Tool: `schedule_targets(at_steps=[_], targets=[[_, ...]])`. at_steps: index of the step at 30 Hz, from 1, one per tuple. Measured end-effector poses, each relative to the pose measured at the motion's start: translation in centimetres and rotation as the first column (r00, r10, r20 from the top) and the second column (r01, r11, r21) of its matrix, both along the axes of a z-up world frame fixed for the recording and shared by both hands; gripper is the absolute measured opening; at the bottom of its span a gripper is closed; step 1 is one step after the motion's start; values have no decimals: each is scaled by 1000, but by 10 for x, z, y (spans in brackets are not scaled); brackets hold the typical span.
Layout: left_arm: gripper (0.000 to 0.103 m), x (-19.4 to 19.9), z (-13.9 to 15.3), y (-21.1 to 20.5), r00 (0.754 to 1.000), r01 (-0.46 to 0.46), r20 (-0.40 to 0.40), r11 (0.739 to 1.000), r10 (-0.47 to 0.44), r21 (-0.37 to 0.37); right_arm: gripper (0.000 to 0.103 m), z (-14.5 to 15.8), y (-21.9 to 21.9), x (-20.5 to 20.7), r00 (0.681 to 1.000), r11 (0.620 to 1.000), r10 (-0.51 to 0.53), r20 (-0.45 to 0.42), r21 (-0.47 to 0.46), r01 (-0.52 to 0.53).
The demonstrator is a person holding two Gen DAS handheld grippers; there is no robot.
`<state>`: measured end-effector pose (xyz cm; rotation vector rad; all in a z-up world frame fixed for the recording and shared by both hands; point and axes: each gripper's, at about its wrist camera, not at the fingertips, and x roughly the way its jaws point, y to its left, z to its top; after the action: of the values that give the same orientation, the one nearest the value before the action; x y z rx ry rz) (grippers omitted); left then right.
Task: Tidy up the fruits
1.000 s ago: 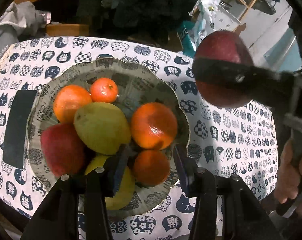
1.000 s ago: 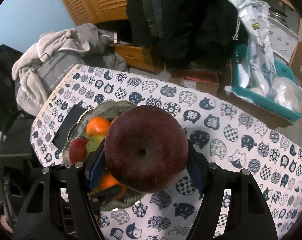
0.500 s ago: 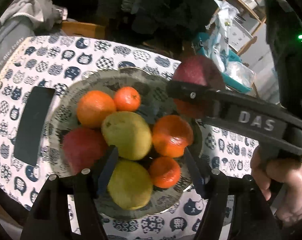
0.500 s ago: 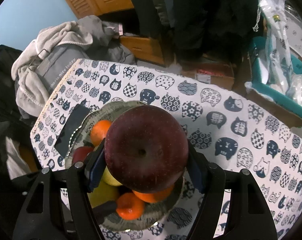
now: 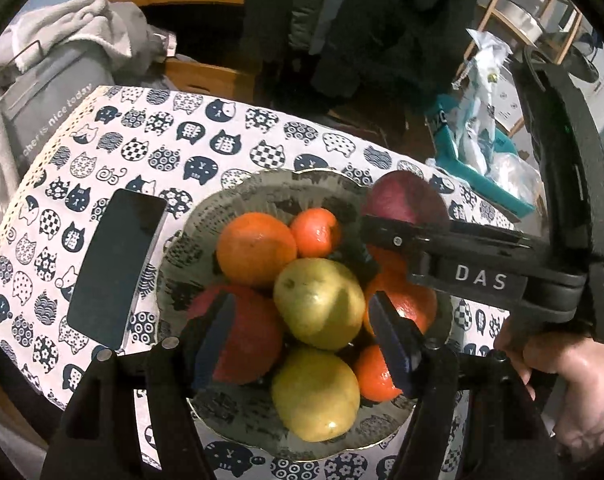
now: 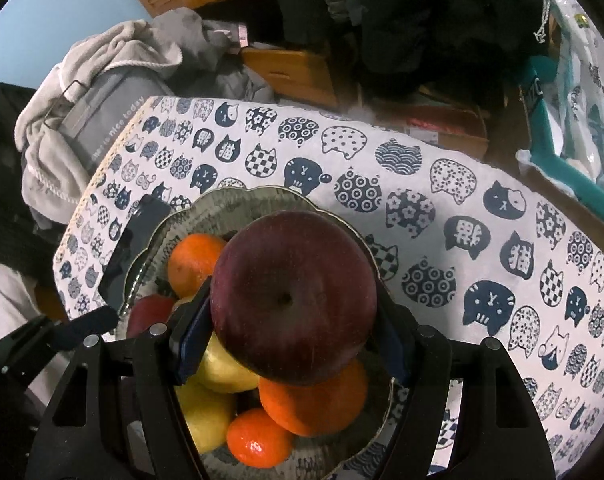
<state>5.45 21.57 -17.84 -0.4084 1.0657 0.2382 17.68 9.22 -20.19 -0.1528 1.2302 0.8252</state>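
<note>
A grey scalloped bowl (image 5: 262, 184) (image 6: 238, 200) on the cat-print cloth holds several oranges, a green pear (image 5: 318, 304), a yellow pear (image 5: 314, 396) and a red apple (image 5: 250, 340). My left gripper (image 5: 301, 304) hovers open above the pile, the green pear showing between its fingers but untouched. My right gripper (image 6: 292, 312) grips a dark red apple (image 6: 294, 296) (image 5: 406, 200) over the bowl's right side, just above a large orange (image 6: 314, 404). Its jaws are starting to open, and the pads still meet the apple. Whether the apple rests on the orange I cannot tell.
A black phone (image 5: 114, 272) (image 6: 130, 256) lies flat on the cloth left of the bowl. Grey clothing (image 5: 50, 80) is heaped past the table's left end, and a teal bin (image 5: 482, 168) sits on the floor beyond. A hand (image 5: 574, 380) holds the right gripper.
The left jaws have spread wider and drawn back from the small orange. The right gripper has come down and leftward with the dark red apple, from beside the bowl to over its right side.
</note>
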Motion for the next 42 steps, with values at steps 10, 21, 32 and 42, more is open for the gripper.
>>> schedule_targets(at_steps=[10, 21, 32, 42], targets=[[74, -2, 11, 4, 999, -28, 26, 999, 27, 41, 73, 13, -6, -3, 999, 1000, -5, 37, 0, 5], [77, -13, 46, -5, 996, -18, 87, 998, 13, 62, 73, 77, -43, -19, 979, 997, -71, 189, 46, 63], [82, -25, 100, -34, 982, 43, 179, 994, -60, 98, 81, 143, -92, -47, 923, 986, -161, 349, 88, 138], [93, -42, 146, -63, 957, 89, 259, 980, -134, 180, 81, 188, -132, -68, 891, 974, -226, 395, 110, 198]])
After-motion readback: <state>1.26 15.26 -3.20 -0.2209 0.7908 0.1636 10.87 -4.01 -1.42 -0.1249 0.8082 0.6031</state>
